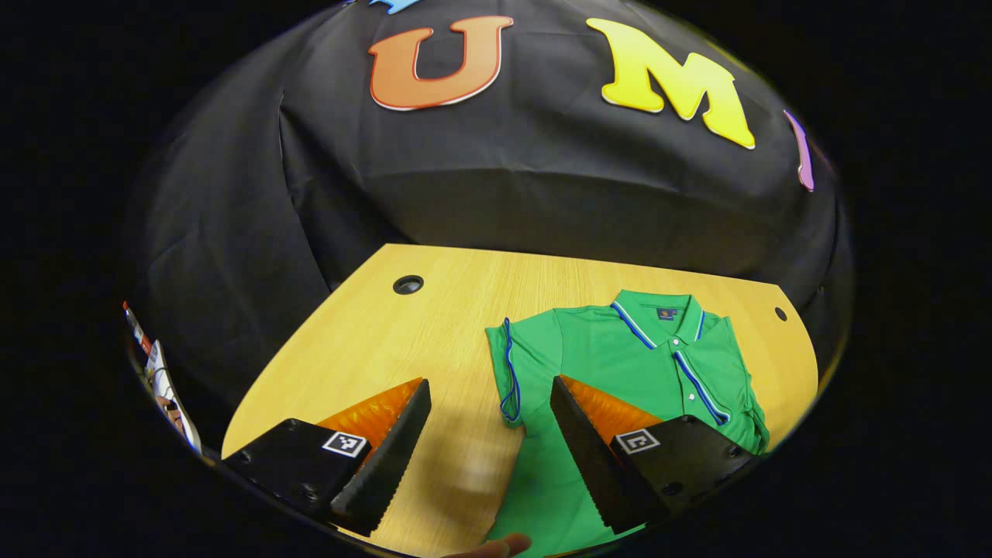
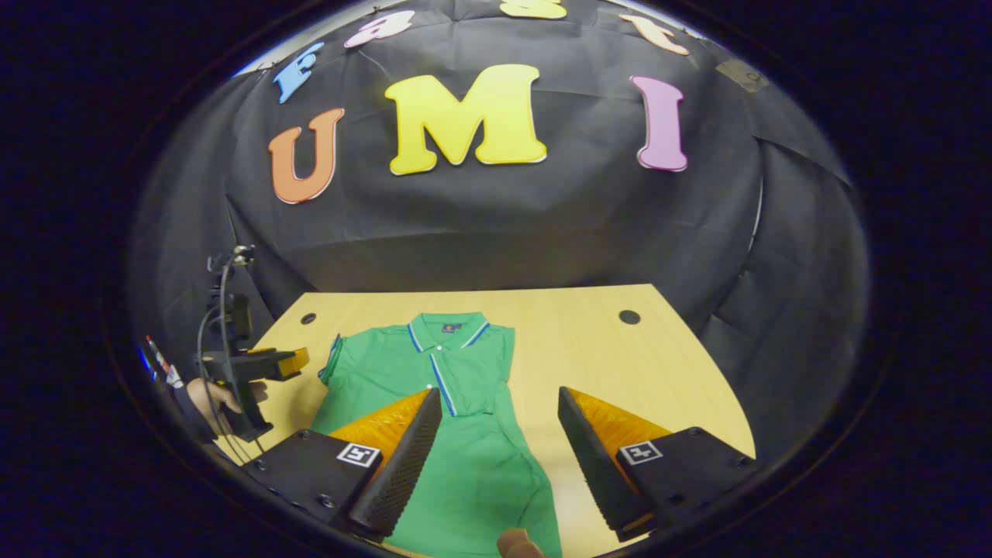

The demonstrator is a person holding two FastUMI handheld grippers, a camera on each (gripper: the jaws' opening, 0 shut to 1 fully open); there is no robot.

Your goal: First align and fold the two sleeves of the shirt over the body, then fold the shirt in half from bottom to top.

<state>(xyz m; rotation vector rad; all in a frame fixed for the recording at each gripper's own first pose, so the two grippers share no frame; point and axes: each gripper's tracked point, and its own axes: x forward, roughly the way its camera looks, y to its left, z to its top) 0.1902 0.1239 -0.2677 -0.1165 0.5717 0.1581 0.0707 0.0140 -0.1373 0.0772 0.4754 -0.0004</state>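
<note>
Now, shirt [image 2: 457, 403]: a green polo lying flat on the wooden table [image 2: 620, 364], collar toward twelve o'clock, hem toward six.
Sleeves: both seem already folded in over the body; the blue-trimmed sleeve edge [image 1: 509, 380] lies along the side at nine o'clock.
Left gripper [image 1: 490, 449]: jaws spread wide, empty, poised over the shirt's nine o'clock edge.
Right gripper [image 2: 500, 457]: jaws spread wide, empty, above the lower body.
Handling: you are likely dealing with light, limp, creasing knit cloth.
Grip: pinch each bottom hem corner, near six o'clock, then carry them toward the collar.
</note>
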